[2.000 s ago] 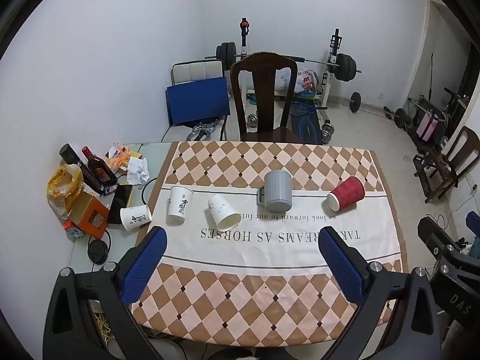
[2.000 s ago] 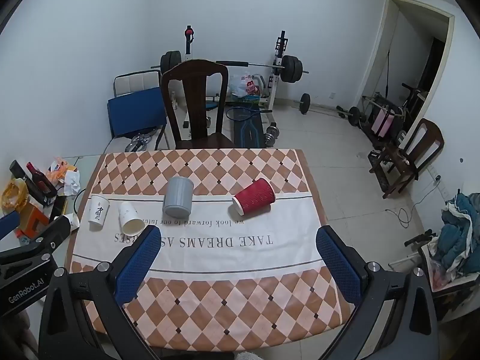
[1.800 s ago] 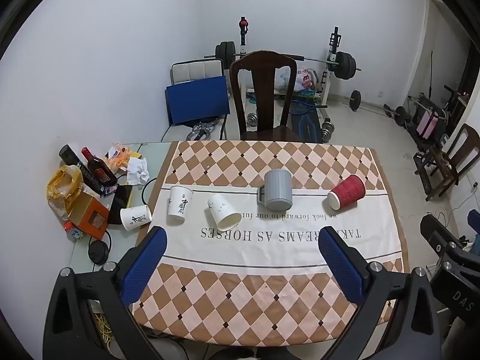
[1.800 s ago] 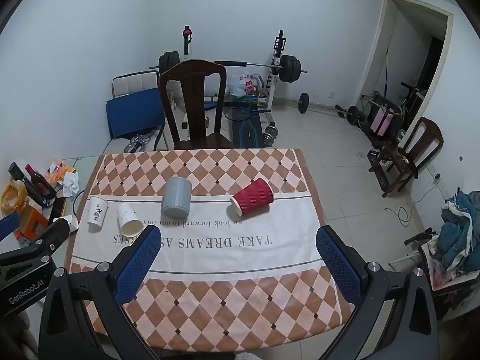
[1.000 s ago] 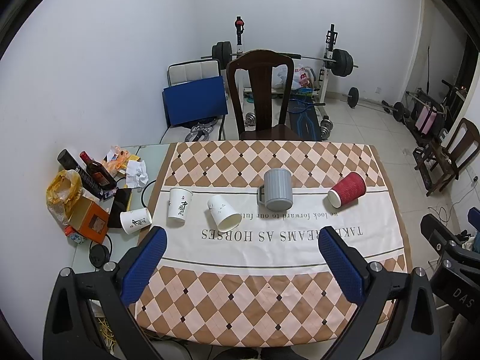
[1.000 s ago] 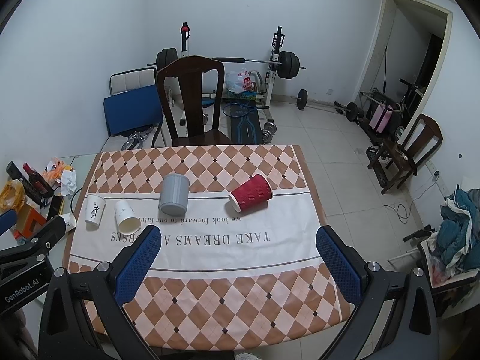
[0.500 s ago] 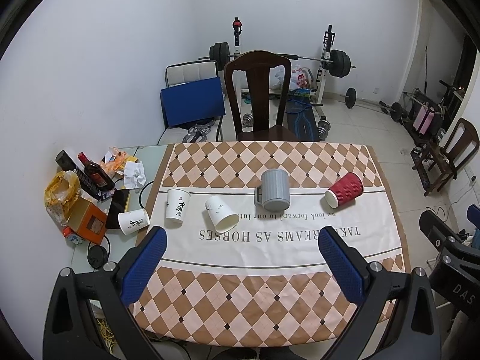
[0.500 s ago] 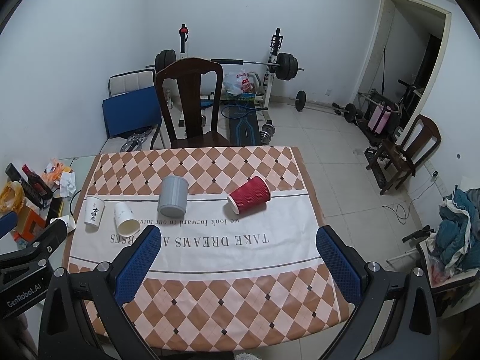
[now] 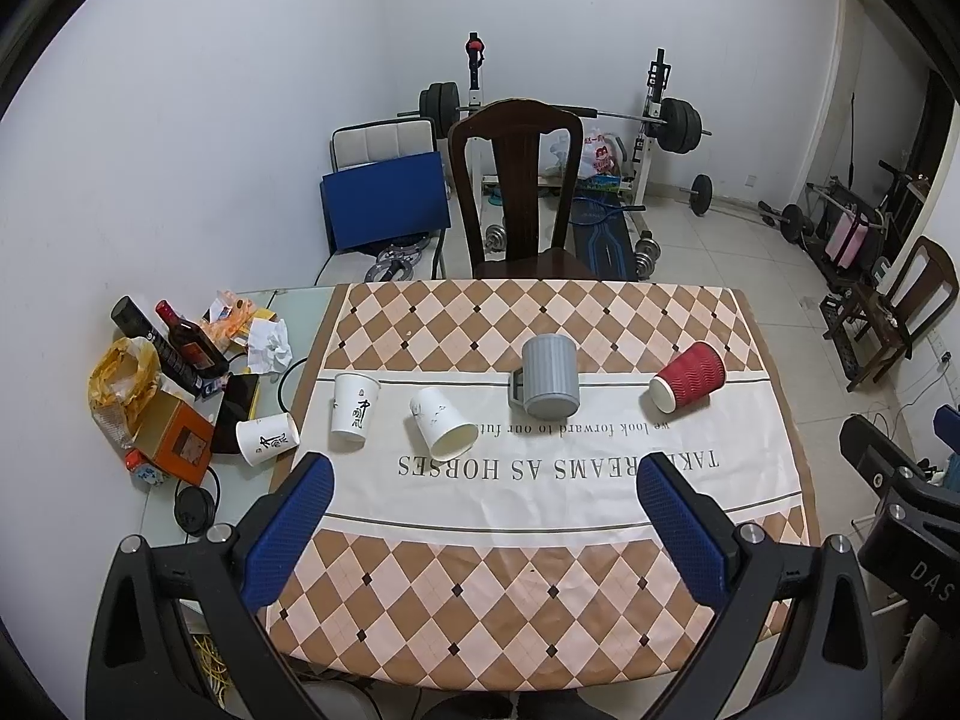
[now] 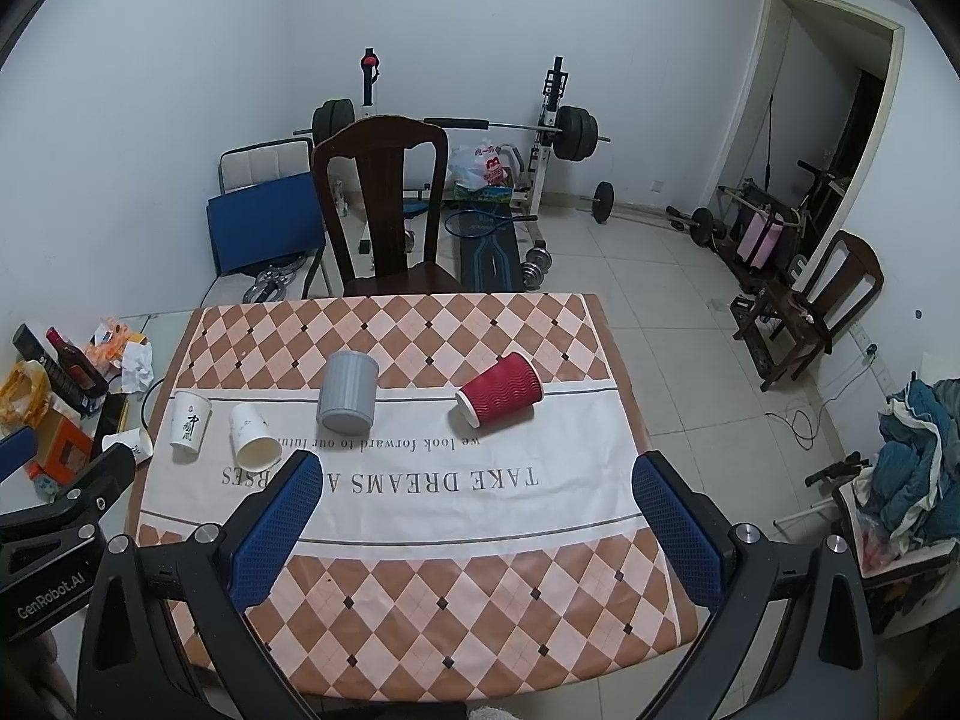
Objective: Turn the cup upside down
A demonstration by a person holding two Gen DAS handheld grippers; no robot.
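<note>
A red ribbed paper cup [image 9: 687,376] [image 10: 499,396] lies on its side at the right of the tablecloth. A grey ribbed mug [image 9: 549,376] [image 10: 348,393] stands upside down mid-table. A white paper cup [image 9: 440,423] [image 10: 254,435] lies tilted on its side. Another white printed cup [image 9: 354,407] [image 10: 189,420] stands upside down left of it. My left gripper [image 9: 486,474] and right gripper [image 10: 480,474] are both open and empty, held high above the table's near edge.
A third white cup [image 9: 267,438] lies on the glass side table [image 9: 288,306] among bottles [image 9: 189,345], an orange box [image 9: 174,435] and crumpled paper. A dark wooden chair [image 9: 519,192] stands behind the table. Gym weights and floor lie beyond.
Both grippers have drifted slightly back and up, so the table looks a little smaller and lower. No cup has moved.
</note>
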